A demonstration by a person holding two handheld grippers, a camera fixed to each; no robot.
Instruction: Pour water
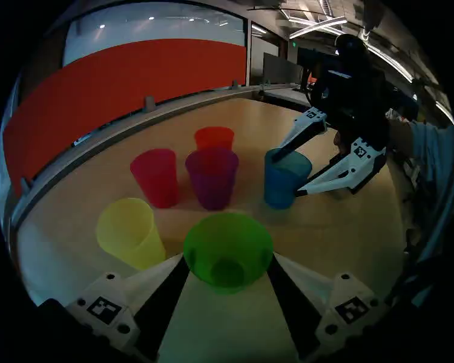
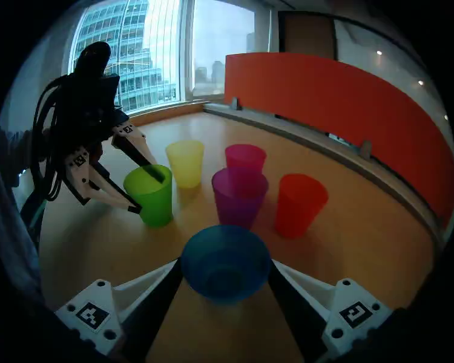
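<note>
right, both tools are loaded. the left gripper [image 1: 228, 261] is clamped on the green cup [image 1: 228, 245], a finger pressed to each side of its wall, and the right gripper [image 2: 225, 266] grips the blue cup [image 2: 225, 257] the same way. both cups look to be standing on the table [image 1: 348, 236], out in the middle, well clear of the edge where the orange partition [image 1: 118, 85] runs. toward that edge sit the purple cup [image 1: 212, 175], the pink cup [image 1: 156, 175] and the orange cup [image 1: 214, 138], with the yellow cup [image 1: 130, 233] just beside the green one. whether either held cup has water in it, i cannot tell: the plastic is dim and see-through.

now, the danger. these are thin, tapered cups, so i reckon a hard squeeze could buckle a wall, and a loose one could let a cup slide down through the fingers on the lift. the tilt is tricky too: tip too fast, or with the rims out of line, and water lands on the table. the swing across could also clip the purple cup, standing close by.
</note>
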